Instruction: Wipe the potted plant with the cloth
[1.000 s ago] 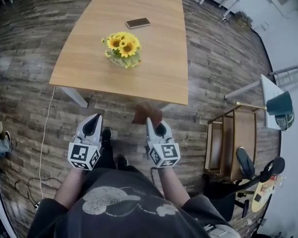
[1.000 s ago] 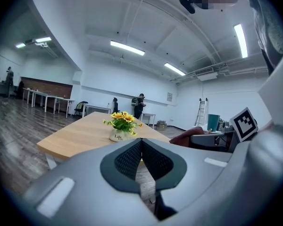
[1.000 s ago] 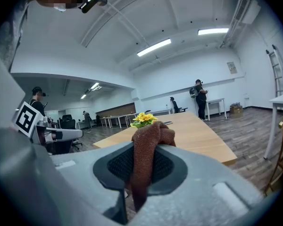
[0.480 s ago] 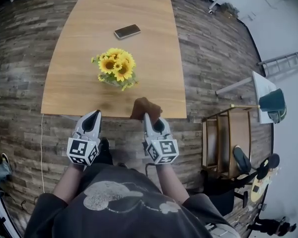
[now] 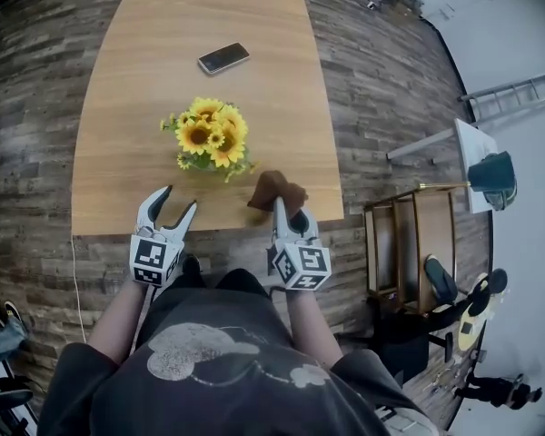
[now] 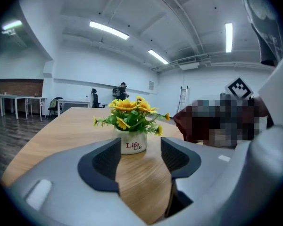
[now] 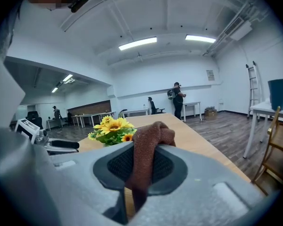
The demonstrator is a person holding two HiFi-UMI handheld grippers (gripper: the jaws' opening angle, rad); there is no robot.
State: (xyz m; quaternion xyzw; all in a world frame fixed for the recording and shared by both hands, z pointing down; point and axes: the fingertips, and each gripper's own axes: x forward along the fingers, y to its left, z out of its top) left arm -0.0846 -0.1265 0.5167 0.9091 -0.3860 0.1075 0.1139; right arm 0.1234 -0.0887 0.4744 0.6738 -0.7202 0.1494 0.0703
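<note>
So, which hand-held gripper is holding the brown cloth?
The right hand-held gripper: its jaws clamp the cloth; the left hand-held gripper has just been opening its jaws, nothing between them.

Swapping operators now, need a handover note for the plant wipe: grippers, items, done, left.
The left gripper has just been opening; its jaws are apart and empty, short of the potted plant.
The right gripper is shut on the cloth, above the near edge of the table.
The plant stands upright mid-table, with a phone beyond it.
Done: cloth in grip. Left: all the wiping; the cloth isn't touching the plant yet.
</note>
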